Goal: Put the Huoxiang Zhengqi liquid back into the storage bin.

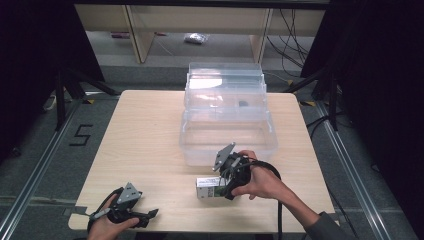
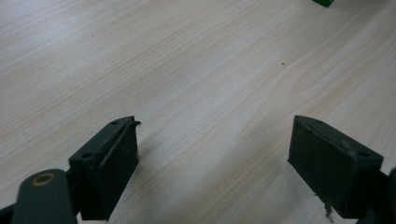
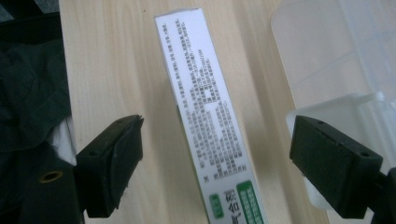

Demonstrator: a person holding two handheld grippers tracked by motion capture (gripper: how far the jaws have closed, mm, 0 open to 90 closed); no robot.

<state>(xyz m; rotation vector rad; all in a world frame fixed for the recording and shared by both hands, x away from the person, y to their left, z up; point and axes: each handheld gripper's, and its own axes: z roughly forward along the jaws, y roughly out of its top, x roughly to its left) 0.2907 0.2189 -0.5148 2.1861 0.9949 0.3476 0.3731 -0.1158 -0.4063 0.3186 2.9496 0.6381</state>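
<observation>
A slim white carton with small print and green marks (image 3: 205,112) lies flat on the wooden table (image 1: 150,130), near the front of a clear plastic bin (image 1: 227,132). My right gripper (image 3: 217,158) hovers over the carton (image 1: 207,187), open, one jaw on each side of it and apart from it. My left gripper (image 2: 215,154) is open above bare wood near the table's front left corner (image 1: 150,215), with nothing between its jaws.
The clear bin stands at the table's middle back with its lid (image 1: 225,82) raised behind it; a small dark item (image 1: 243,104) shows inside. Its white rim (image 3: 336,107) lies close to my right gripper. Black stands and cables flank the table.
</observation>
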